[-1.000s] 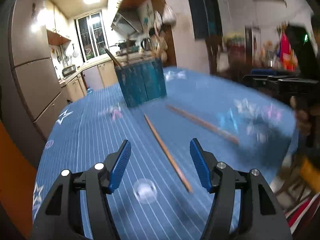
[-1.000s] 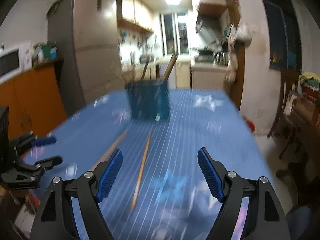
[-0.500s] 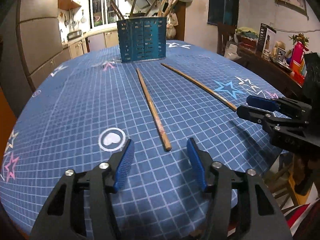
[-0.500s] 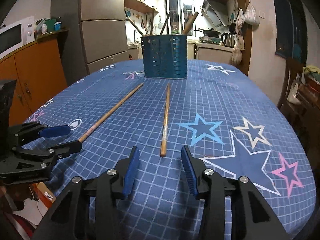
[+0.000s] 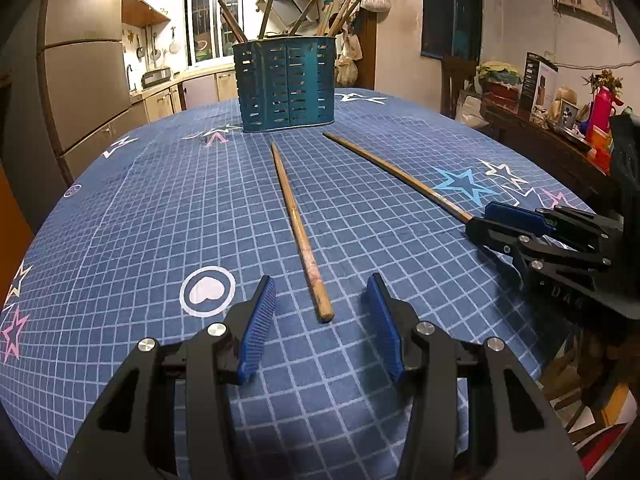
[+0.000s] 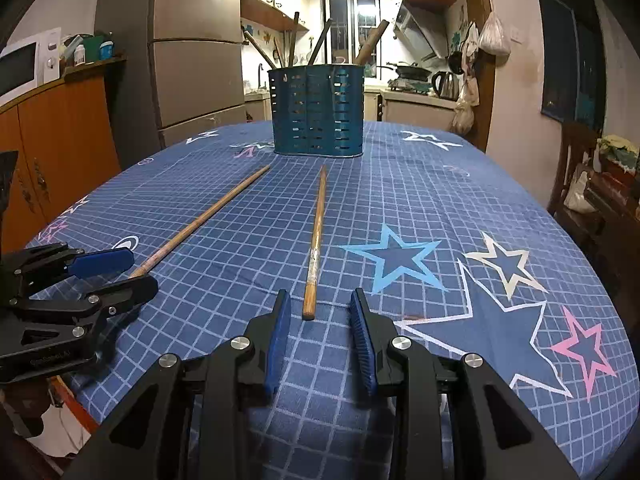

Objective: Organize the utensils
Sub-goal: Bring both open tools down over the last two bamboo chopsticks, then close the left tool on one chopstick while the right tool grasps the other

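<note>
Two wooden chopsticks lay loose on the blue star-printed tablecloth (image 5: pixel 140 220), fanning out from a slotted blue utensil holder (image 5: pixel 285 85) near the top centre of both frames, which already held several wooden handles. In the left wrist view, the left chopstick (image 5: pixel 298 224) ran down the middle, its thick end between the spread pads of the left gripper (image 5: pixel 322 322) without touching them. In the right wrist view, the right chopstick (image 6: pixel 315 240) ended just ahead of the right gripper (image 6: pixel 320 334), whose jaws stood apart, narrower than the left's.

The step in hand appeared to be the approach to a double pickup. Next, each gripper would need to lower, straddle its stick end and close.

Only the left view showed the cluttered sideboard (image 5: pixel 560 128) at right; only the right view showed the microwave (image 6: pixel 24 66) at upper left. Each view caught the other gripper side-on at its edge.
</note>
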Tool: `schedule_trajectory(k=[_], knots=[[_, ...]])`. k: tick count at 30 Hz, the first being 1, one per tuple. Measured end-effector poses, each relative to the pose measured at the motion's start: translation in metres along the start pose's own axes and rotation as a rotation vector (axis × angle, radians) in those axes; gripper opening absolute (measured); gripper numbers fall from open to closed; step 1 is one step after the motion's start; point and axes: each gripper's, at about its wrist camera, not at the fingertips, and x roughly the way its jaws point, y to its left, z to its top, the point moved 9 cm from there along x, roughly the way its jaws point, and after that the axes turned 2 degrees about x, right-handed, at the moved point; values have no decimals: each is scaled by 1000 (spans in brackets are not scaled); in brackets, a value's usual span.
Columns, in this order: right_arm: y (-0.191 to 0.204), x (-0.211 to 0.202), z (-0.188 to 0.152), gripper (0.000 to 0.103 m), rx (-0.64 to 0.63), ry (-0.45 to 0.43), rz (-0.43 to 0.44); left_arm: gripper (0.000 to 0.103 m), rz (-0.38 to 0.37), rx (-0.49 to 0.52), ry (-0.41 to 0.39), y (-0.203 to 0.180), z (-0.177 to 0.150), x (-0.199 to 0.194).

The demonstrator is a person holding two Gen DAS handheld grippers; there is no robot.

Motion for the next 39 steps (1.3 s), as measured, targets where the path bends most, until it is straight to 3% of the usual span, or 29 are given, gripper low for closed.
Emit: schedule_trajectory(k=[10, 17, 22, 25, 31, 39], knots=[[6, -3, -6, 31, -8, -3, -12, 44, 20, -10, -10, 0, 3, 3], [12, -6, -7, 12, 7, 17, 13, 14, 19, 1, 13, -6, 4, 3], [14, -10, -9, 7, 35, 30, 48, 5, 13, -23, 56, 0, 7, 5], [14, -11, -8, 1, 53, 38, 70, 5, 16, -31, 81, 1, 7, 5], [17, -21, 3, 1, 40, 7, 69, 5, 32, -32, 108, 1, 5, 4], [13, -18, 1, 1, 66, 27, 83, 5, 50, -24, 111, 2, 5, 4]])
